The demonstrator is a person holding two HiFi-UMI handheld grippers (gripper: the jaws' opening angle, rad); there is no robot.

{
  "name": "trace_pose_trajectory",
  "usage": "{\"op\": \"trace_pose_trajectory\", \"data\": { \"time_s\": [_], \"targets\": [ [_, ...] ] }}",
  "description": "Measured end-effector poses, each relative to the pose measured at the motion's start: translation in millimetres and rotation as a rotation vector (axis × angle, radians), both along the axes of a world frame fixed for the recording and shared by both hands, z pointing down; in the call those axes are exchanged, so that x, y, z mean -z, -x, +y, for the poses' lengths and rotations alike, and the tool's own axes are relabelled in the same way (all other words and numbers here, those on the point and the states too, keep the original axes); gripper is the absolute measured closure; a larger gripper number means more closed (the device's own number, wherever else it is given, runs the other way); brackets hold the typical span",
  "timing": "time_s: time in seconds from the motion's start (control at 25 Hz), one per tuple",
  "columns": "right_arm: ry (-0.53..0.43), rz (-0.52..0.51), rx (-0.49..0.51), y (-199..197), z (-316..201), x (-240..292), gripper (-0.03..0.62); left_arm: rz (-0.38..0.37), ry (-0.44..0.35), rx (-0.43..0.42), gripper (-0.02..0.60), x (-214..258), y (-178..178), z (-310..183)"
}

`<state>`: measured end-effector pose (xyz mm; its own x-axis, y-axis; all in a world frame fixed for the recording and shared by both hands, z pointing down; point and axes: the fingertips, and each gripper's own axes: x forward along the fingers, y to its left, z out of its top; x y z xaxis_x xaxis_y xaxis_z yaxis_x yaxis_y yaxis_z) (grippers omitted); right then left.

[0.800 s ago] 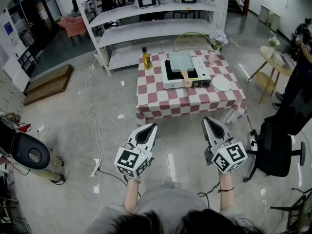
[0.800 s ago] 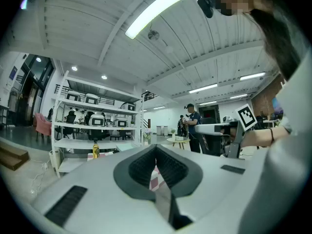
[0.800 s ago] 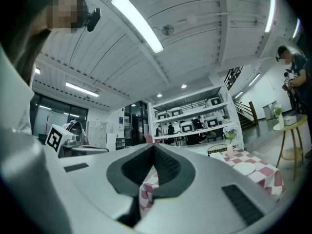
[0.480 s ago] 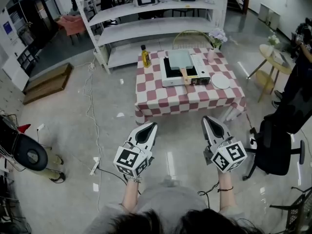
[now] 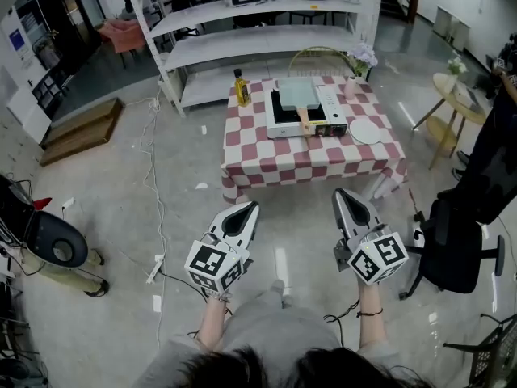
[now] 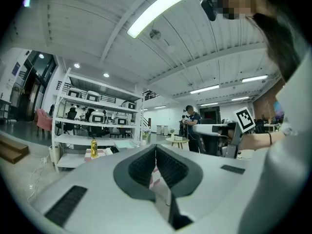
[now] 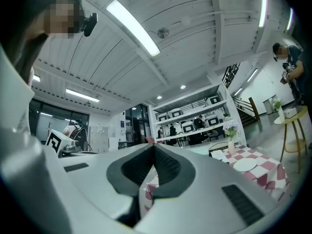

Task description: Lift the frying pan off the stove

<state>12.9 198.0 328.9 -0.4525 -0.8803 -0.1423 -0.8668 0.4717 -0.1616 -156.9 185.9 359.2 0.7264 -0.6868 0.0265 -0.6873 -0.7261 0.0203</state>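
Grey frying pan point(image 5: 296, 95) rests on the stove point(image 5: 325, 108) on the checkered table point(image 5: 266, 156), well ahead of us; our left hand-held gripper point(image 5: 250, 211) and right hand-held gripper point(image 5: 342, 195) are closed and empty, so all the lifting is left, we judge.

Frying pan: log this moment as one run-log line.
stage: not yet reached | frying pan: on stove, untouched | left gripper: shut, empty | right gripper: shut, empty

Soft red-and-white checked cloth table cover point(image 5: 266, 162); glossy smooth grey floor point(image 5: 121, 208); matt grey square frying pan point(image 5: 296, 95), pale wooden handle point(image 5: 304, 120); white metal shelving point(image 5: 258, 47).
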Motion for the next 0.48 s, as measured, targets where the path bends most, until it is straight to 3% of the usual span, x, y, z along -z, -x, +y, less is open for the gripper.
{"op": "trace_pose_trajectory", "data": {
  "time_s": [0.48],
  "targets": [
    [0.027,-0.028,-0.010,-8,-34,-12,0.572,-0.025,0.047,0.006,0.555,-16,-7,-31]
  ]
}}
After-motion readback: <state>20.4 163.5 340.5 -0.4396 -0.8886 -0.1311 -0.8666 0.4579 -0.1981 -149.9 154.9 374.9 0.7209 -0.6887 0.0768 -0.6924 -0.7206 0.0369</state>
